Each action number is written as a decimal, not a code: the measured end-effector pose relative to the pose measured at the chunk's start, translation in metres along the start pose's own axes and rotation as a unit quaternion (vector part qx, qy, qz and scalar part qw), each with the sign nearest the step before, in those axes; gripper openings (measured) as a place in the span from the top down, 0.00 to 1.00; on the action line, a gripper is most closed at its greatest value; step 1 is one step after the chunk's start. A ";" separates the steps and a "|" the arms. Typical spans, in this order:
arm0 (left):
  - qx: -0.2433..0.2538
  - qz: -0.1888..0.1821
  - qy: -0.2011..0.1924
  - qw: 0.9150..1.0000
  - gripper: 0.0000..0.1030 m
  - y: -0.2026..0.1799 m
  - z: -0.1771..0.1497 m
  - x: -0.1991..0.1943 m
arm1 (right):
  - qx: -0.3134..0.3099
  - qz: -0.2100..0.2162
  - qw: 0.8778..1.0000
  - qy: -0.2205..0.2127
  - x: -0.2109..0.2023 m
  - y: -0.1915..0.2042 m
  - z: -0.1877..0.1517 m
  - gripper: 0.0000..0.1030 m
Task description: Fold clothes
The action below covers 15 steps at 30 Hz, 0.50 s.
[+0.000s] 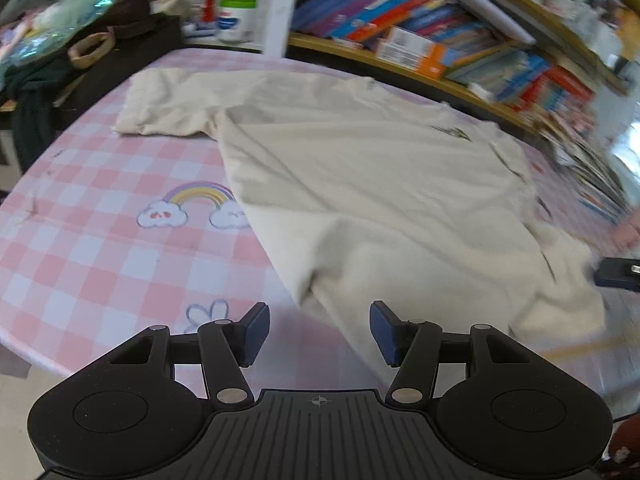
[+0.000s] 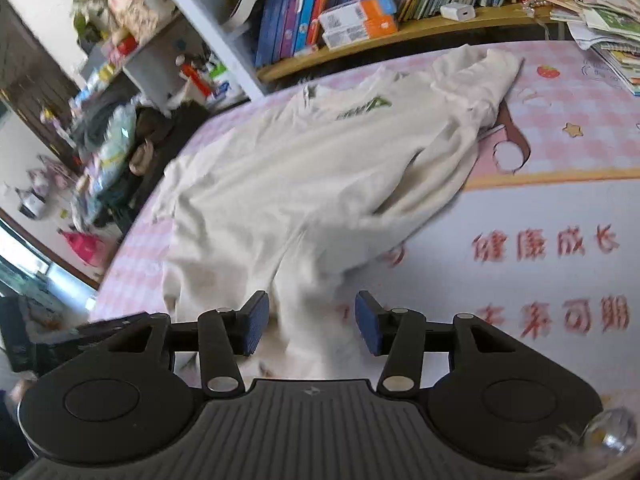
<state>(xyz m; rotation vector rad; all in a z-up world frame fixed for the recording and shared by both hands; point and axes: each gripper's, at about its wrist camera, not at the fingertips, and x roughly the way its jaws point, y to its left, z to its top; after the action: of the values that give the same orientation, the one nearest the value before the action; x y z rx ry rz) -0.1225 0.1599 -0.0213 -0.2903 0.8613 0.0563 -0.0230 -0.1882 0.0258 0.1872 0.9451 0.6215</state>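
Here the cream shirt (image 1: pixel 360 184) is lying spread on the bench (image 1: pixel 100 184), mostly flat, with its printed chest toward the bookshelf (image 1: pixel 440 40) and one sleeve reaching out at about ten o'clock in the left wrist view. The left gripper (image 1: pixel 319 330) is hovering at six o'clock over the pink checked cloth, its fingers (image 1: pixel 256 334) spread and pinching nothing; the shirt's near edge is running just past the right-hand finger. In the right wrist view the shirt (image 2: pixel 304 184) is filling the middle, its far sleeve bunched and doubled over at one o'clock. The right gripper (image 2: pixel 310 322) is sitting over the hem at six o'clock, fingers (image 2: pixel 366 322) parted with cloth showing between them but not squeezed.

Judging by this, the laying-out step is finishing and no fold is made yet. The next move is calling for each gripper to take a fresh pinch, probably at the hem and a shoulder on one side, and the rumpled sleeve is likely needing flattening first.
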 end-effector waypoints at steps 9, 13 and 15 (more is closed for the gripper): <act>0.075 -0.062 0.013 0.995 0.46 -0.009 -0.040 -0.026 | -0.022 -0.096 0.995 -0.016 0.001 0.054 -0.021 0.96; 0.106 -0.082 0.006 0.991 0.41 -0.026 -0.049 -0.027 | -0.011 -0.044 0.998 -0.046 -0.036 0.086 -0.010 0.96; 0.115 -0.084 0.001 0.990 0.41 -0.034 -0.048 -0.023 | -0.011 -0.021 0.997 -0.073 -0.059 0.101 0.004 0.96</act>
<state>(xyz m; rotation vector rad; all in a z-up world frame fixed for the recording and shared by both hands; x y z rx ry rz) -0.1677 0.1157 -0.0260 -0.1451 0.8347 -0.1986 -0.0872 -0.1395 0.1112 0.1906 0.7980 0.5724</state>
